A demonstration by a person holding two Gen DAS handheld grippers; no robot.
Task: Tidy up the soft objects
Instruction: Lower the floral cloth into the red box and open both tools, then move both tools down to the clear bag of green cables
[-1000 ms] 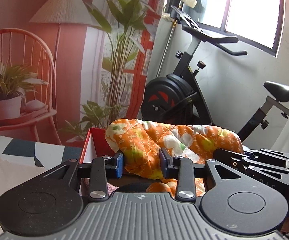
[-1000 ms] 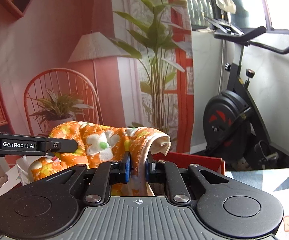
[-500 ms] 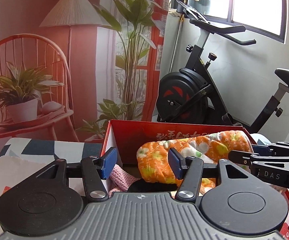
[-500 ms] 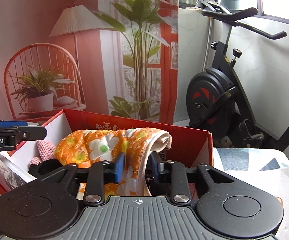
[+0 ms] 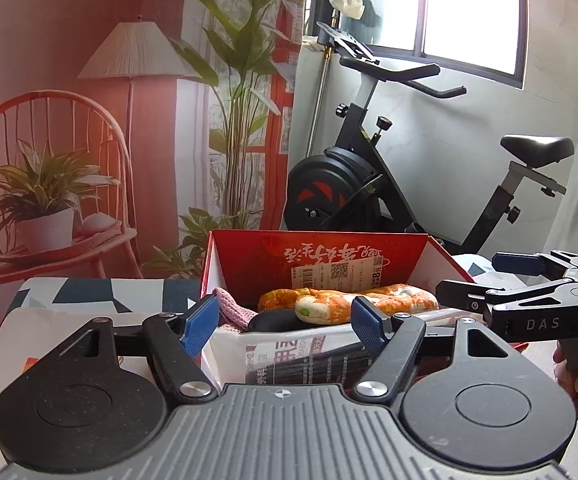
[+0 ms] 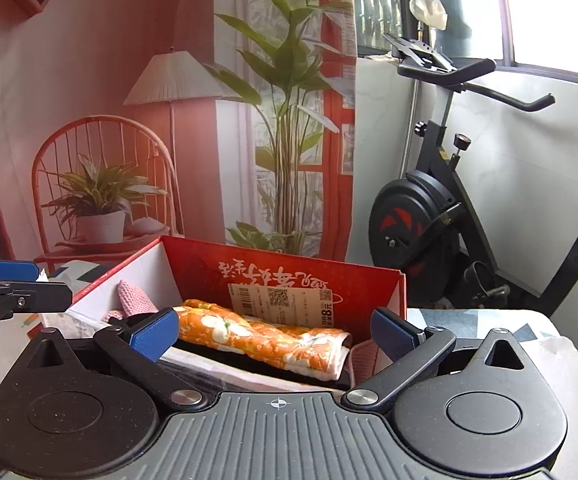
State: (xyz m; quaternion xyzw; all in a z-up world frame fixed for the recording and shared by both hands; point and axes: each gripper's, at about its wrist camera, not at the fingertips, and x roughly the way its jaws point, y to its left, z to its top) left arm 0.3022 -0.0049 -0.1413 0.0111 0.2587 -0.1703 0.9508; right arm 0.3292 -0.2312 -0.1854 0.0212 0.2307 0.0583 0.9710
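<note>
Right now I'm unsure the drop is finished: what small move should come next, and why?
Probably draw both grippers back from the red box. The orange floral cloth lies inside it, beside a pink knitted piece. The left gripper and right gripper have opening jaws with nothing pinched between them, so the cloth looks released.
</note>
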